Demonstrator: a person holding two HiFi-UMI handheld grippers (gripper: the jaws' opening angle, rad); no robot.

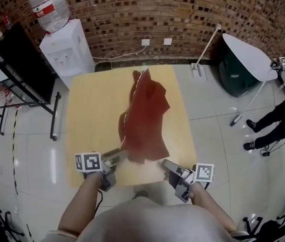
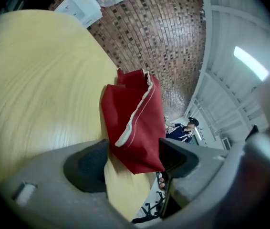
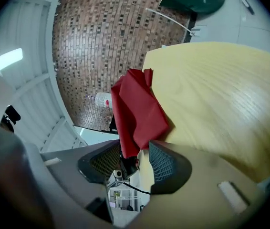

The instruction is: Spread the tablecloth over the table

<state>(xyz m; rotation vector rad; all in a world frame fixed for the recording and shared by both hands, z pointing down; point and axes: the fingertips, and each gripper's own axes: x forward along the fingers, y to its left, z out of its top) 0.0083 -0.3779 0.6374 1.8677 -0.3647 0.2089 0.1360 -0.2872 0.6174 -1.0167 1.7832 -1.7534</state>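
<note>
While the left hand-held gripper stands wide at the near edge of the bench, a corner of the red tablecloth lies between its jaws, unpinched. The cloth itself sits bunched in a narrow heap down the middle of the bench, with most of the wood bare. The right hand-held gripper is likewise spread wide, with the cloth's edge between its jaws but not clamped. If either closes short or on a doubled fold, I judge the pull would drag the whole heap rather than open it.
</note>
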